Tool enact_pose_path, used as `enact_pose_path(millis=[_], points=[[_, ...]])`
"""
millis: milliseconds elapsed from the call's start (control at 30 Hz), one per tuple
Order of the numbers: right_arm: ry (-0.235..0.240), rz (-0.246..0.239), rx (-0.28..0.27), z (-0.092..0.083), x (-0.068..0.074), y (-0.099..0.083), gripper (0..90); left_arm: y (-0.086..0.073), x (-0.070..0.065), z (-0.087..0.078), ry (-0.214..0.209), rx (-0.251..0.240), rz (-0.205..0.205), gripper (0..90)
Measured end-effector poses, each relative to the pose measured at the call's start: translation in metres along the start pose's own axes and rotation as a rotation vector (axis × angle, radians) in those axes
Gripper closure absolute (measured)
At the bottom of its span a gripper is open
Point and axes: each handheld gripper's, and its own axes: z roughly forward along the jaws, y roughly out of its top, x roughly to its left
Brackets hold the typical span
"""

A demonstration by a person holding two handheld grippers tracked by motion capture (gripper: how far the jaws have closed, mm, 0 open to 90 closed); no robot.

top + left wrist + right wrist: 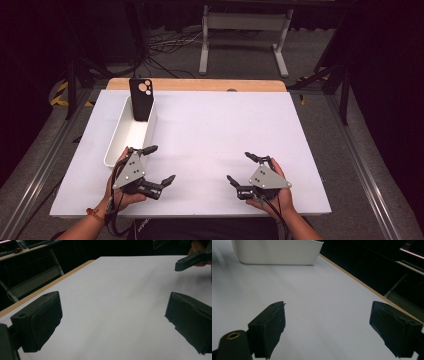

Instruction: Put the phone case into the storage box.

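Black phone case (141,98), upright in white bin (118,141), camera cutouts showing

Table top (215,140): white, flat, matte, with a few faint specks.

Wooden strip (200,84): pale wood that runs along the table's far edge. It also shows as a thin border in both gripper views.

Stand frame (245,22): white metal with two legs and a crossbar. It stands on the grey floor (240,62) beyond the table.

Cables (165,45): dark and light, loosely tangled on the floor left of the frame.

Hazard tape (60,92): yellow and black, on the floor at the far left corner.

Rails (360,165): grey metal, one along each side of the table.

Dark stand legs (327,75): at the far right corner.
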Motion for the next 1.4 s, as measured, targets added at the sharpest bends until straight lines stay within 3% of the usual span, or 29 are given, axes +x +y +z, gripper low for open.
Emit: enact_pose_path(millis=[67,133,333,900,1033,1400], points=[[-0.003,0.01,-0.009,-0.0016,-0.001,0.0005,13.4,-0.0007,0.0004,-0.0006,-0.002,-0.001,-0.002,1.5],[-0.007,0.021,-0.013,-0.002,-0.002,0.0009,13.0,-0.0045,0.0011,-0.0026,-0.002,-0.017,-0.037,1.5],[-0.001,0.024,-0.01,-0.0008,-0.0016,-0.0009,12.8,-0.0087,0.0012,-0.0054,0.002,-0.017,-0.048,1.5],[0.008,0.016,-0.018,-0.0011,-0.0006,0.0006,12.5,-0.0096,0.0004,-0.0052,0.0,-0.008,-0.017,1.6],[0.007,0.016,-0.019,-0.0008,-0.0002,0.0014,12.5,-0.01,0.0021,-0.0066,0.005,-0.015,-0.034,1.6],[-0.007,0.014,-0.008,-0.0041,0.0,-0.0003,12.6,-0.0088,0.0023,-0.005,-0.011,-0.013,-0.017,1.7]])
